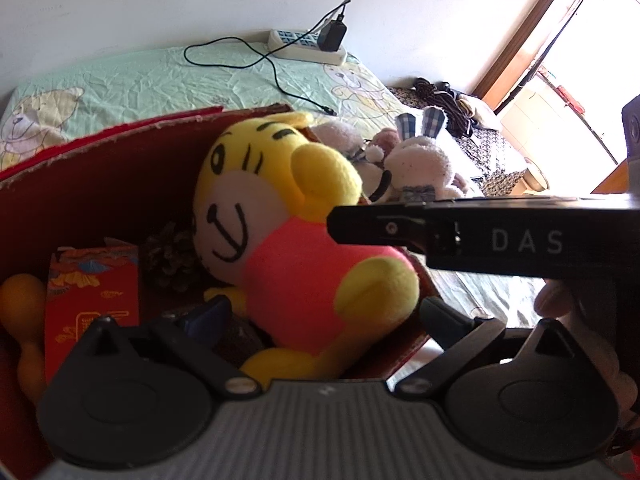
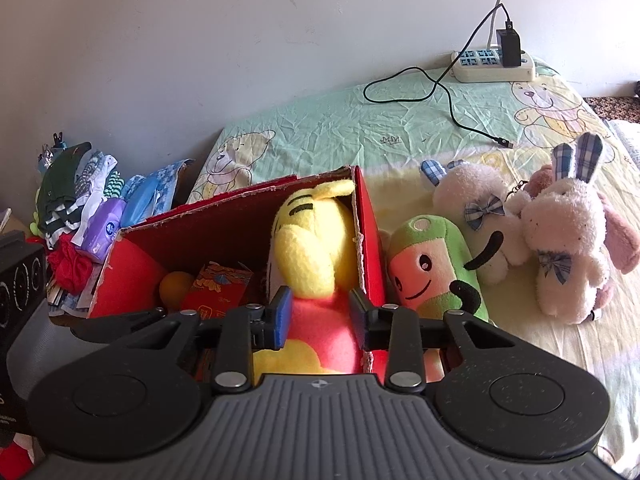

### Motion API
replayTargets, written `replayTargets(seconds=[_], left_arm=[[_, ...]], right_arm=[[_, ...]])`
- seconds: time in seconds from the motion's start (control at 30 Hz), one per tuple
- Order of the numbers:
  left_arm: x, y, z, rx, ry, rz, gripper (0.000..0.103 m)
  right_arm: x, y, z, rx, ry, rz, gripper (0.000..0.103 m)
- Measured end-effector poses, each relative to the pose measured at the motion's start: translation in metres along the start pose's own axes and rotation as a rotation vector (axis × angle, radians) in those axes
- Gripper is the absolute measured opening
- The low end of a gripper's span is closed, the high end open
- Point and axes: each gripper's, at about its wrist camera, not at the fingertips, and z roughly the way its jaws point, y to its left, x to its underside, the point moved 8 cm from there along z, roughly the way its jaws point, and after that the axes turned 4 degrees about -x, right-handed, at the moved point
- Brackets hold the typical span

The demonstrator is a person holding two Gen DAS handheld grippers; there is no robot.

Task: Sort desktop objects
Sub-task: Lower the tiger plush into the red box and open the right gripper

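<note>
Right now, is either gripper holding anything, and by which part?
The right gripper has its fingers on either side of the yellow tiger plush at its pink torso, inside the red box. The left gripper is open, holding nothing.

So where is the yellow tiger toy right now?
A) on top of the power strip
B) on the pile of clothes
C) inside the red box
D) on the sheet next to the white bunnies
C: the yellow tiger toy sits inside the red box, with the right tongs closed around its pink middle, while the white bunnies lie outside on the sheet.
</note>
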Motion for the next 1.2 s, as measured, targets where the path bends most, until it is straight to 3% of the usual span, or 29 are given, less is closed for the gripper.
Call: replayTargets(seconds=[0.63, 1.2], left_arm=[[0.011, -0.001, -0.004, -0.118, 0.027, -0.112, 0.1], [0.018, -0.008, -0.016, -0.256, -0.001, -0.211, 0.1]], right_arm=[[0.013, 0.0, -0.005, 0.01, -0.015, -0.032, 0.029], [0.014, -0.002, -0.016, -0.102, -0.006, -0.059, 0.031]])
